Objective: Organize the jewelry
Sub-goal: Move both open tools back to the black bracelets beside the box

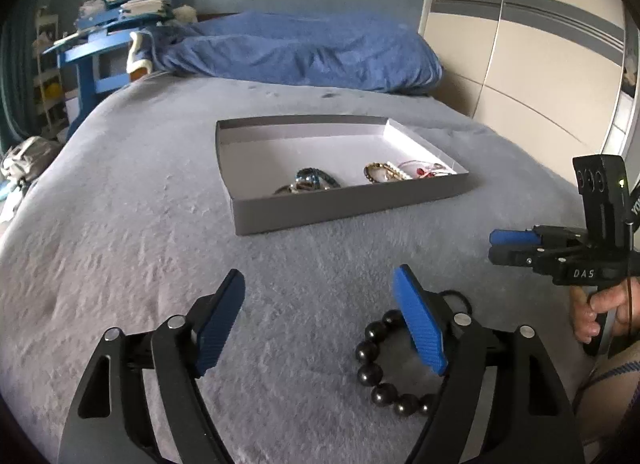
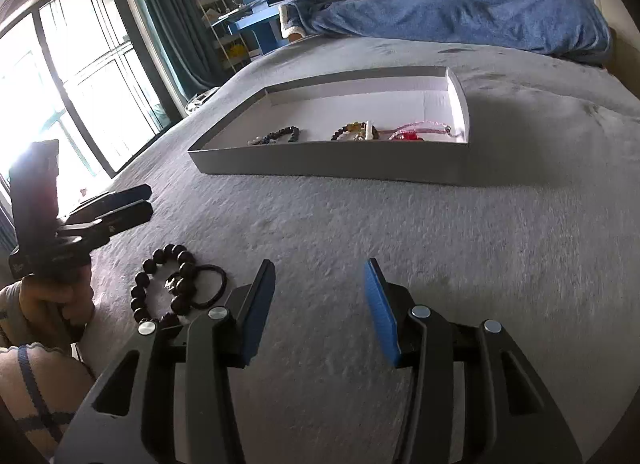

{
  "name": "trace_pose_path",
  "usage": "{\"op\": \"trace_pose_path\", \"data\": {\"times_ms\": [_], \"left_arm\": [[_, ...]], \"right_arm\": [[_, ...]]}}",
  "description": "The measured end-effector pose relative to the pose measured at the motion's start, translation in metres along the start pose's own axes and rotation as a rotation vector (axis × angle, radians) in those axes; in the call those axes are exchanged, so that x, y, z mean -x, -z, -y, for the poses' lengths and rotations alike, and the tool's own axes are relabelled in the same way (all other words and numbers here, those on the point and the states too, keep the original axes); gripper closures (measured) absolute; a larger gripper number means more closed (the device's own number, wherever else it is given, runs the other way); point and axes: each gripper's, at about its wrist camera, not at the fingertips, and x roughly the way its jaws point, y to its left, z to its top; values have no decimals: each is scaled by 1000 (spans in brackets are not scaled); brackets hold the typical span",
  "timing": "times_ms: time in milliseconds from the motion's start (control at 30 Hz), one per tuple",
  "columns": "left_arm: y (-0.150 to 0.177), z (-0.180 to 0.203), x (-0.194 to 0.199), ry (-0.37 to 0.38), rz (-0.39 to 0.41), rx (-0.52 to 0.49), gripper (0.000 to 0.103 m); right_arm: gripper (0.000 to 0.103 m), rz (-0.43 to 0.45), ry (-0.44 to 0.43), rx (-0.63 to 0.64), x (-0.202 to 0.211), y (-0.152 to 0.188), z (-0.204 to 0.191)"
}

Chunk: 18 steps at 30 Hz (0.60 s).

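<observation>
Grey plush bed cover (image 1: 140,232) carries everything in view. My left tool (image 1: 320,328) hangs just above it with its blue-padded fingers spread wide and nothing between them. Directly under its right finger lies a bracelet of large black beads (image 1: 380,368), partly hidden by that finger; in the right wrist view the same bracelet (image 2: 168,288) shows as a full ring, with a thin black hair tie (image 2: 210,286) touching its far side. My right tool (image 2: 320,312) is likewise released, its fingers parted over bare cover; the beads lie to its left, beside its left finger. Seen from the left wrist, the right tool (image 1: 496,246) sits off to the right of the left one, side-on, held in my right hand (image 1: 596,312).

Ahead of both tools stands a shallow grey box (image 1: 352,206) with a white floor, resting flat on the bed. Inside it, along the near wall, lie a dark blue-and-black beaded bracelet (image 1: 312,180), a gold-and-cream beaded bracelet (image 1: 382,172), and a pink-and-red piece (image 1: 424,170) toward the box's right corner. Beyond the box, a blue blanket (image 1: 296,48) is bunched at the bed's far end.
</observation>
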Motion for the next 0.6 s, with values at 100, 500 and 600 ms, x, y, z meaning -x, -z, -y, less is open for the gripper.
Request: {"op": "trace_pose_path", "data": {"times_ms": [100,500,600], "left_arm": [[8,3,-1,2,-24,1,26],[16,-2,5,49,-7,23,26],[17,1,7,72,3,14,26]], "right_arm": [[57,-8,-14,5,0,2,-2],[58,-99,-113,128,-17,5,-40],[61,-113,-122,144,-24,1,-46]]}}
